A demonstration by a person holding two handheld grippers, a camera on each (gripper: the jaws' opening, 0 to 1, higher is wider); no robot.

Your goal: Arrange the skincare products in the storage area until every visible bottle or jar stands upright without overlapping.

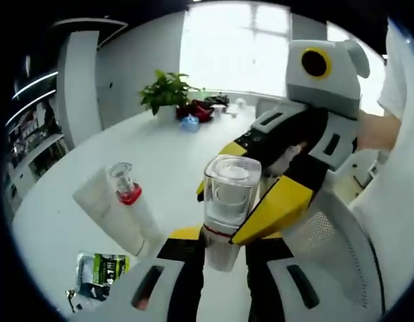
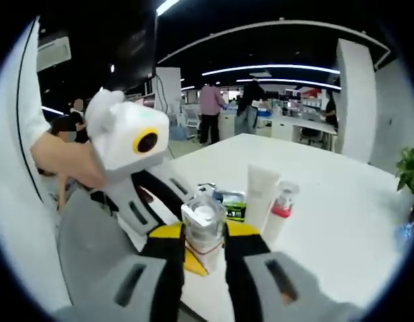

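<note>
Left of the clear-capped bottle (image 1: 228, 204), a green sachet (image 1: 99, 272) lay flat on the white table (image 1: 160, 154), and a white tube (image 1: 109, 208) leaned beside a small red-collared pump bottle (image 1: 126, 188). The left gripper (image 1: 217, 251) was clamped on the bottle's white body, while the right gripper (image 2: 203, 251) closed on its cap, which enclosed a white pump head. Setting it down well probably required keeping it vertical, clear of the tube, then releasing one gripper at a time.

Clear-capped white bottle (image 1: 228, 201), red-collared pump bottle (image 1: 128, 191), white tube (image 2: 262, 191), white table (image 1: 160, 154).
</note>
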